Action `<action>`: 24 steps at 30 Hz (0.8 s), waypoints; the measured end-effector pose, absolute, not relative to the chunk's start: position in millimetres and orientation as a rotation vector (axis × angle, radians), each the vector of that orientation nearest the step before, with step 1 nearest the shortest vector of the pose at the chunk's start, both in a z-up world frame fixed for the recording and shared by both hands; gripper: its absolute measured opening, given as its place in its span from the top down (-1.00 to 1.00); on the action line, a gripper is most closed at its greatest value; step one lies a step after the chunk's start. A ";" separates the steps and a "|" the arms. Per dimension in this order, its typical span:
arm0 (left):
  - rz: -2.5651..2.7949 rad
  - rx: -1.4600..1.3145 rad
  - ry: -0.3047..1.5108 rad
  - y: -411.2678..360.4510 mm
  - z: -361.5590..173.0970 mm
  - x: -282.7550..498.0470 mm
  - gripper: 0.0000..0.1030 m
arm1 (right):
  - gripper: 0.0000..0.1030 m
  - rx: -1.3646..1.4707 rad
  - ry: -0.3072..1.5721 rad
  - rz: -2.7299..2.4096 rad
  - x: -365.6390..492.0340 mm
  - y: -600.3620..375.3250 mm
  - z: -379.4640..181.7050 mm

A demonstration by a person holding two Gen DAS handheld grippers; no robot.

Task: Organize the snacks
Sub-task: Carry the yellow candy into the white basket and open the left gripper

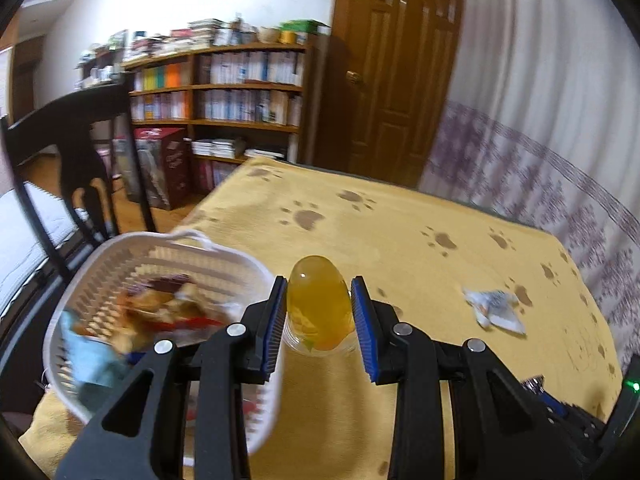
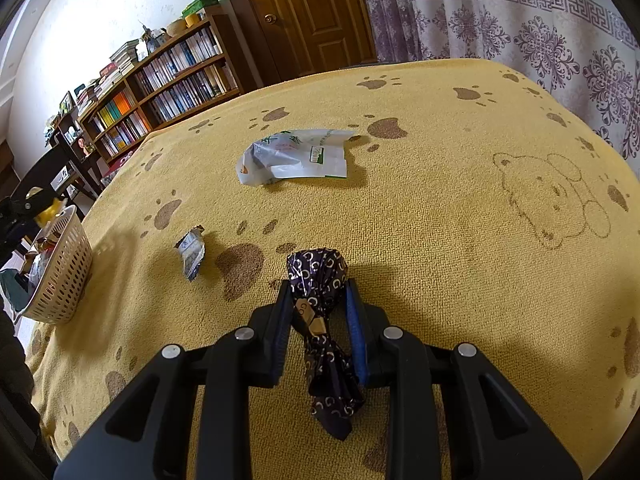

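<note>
My left gripper is shut on a clear dome-shaped cup of yellow jelly, held just right of the white slotted basket. Several snack packets lie in the basket, blurred. In the right wrist view the basket sits at the table's left edge with the jelly cup above it. My right gripper is shut on a dark purple twist-wrapped candy low over the yellow paw-print cloth. A small silver wrapper and a white-and-green packet lie ahead.
A crumpled white packet lies on the cloth to the right of the left gripper. A dark chair stands beyond the basket. Behind the table are a bookshelf, a wooden door and a patterned curtain.
</note>
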State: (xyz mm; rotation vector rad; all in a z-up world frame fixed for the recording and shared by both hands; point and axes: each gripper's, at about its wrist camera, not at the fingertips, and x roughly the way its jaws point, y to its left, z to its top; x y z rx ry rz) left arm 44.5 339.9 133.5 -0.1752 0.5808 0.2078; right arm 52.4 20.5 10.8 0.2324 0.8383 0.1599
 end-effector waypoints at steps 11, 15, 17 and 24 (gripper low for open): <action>0.392 -0.192 0.494 385.5 152.3 29.7 -0.13 | 0.49 0.232 0.838 0.160 52.2 20.8 10.8; 0.420 -0.203 0.476 391.9 156.3 28.0 -0.33 | 0.49 0.232 0.838 0.160 52.2 20.9 10.8; 0.425 -0.196 0.475 391.0 156.3 28.3 -0.36 | 0.49 0.232 0.838 0.160 52.2 20.8 10.8; 0.439 -0.132 0.483 380.1 150.7 30.3 -0.49 | 0.49 0.232 0.838 0.160 52.1 20.9 10.8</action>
